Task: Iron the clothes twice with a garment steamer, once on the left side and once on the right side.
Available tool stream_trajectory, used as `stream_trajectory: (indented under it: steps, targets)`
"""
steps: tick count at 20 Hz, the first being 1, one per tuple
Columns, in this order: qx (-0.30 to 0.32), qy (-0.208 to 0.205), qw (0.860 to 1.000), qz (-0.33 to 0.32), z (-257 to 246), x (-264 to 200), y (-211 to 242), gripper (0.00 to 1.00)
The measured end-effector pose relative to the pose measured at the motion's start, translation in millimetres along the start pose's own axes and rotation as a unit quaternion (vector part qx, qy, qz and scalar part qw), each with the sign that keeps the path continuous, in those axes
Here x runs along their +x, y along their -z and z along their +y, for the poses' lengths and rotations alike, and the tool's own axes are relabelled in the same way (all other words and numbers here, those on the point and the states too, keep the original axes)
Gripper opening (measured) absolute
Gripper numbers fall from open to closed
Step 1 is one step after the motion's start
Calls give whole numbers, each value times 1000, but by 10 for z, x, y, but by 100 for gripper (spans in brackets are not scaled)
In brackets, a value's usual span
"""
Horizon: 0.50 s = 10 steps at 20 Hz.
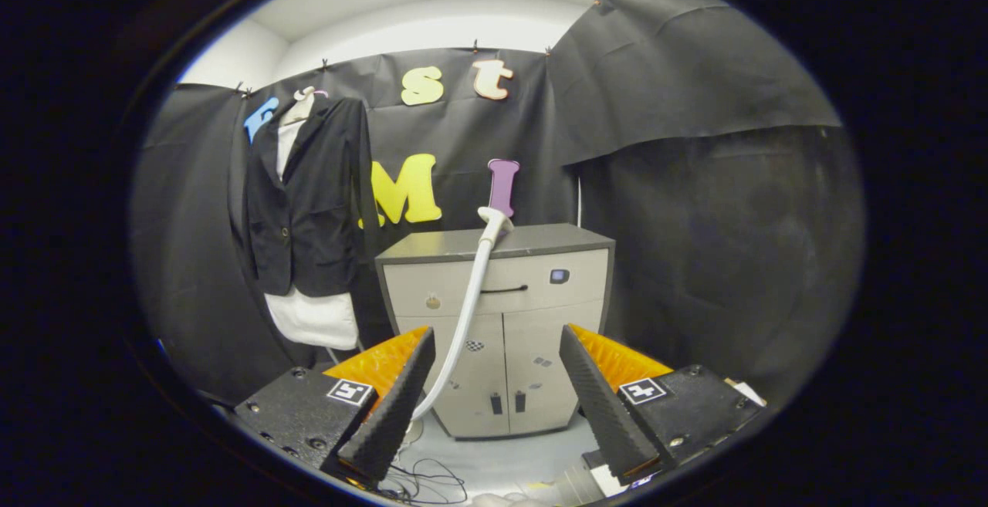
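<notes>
Your claw (498, 391) is open at the bottom middle of the frame, with nothing between its fingers. Just past them, in the middle, stands a grey cabinet (540, 291). The steamer head (494, 221) rests on its top, and the white hose (463, 322) runs down behind your left finger. In the upper left hangs the black jacket (309, 198) over a white shirt (312, 318).

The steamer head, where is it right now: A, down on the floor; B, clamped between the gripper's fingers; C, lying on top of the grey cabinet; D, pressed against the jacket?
C: the steamer head lies on the cabinet top, its hose running down, while the gripper is open, holding nothing.
</notes>
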<state>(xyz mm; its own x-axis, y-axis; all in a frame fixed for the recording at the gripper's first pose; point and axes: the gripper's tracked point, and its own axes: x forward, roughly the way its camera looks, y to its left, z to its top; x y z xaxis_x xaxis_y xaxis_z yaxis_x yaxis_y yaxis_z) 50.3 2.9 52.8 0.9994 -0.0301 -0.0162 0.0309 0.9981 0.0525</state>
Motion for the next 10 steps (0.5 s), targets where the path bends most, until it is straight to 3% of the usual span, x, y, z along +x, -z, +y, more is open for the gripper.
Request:
stream_trajectory:
  steps: [10]
  targets:
    - [21,-20,999,35,-139,1787,-641,100]
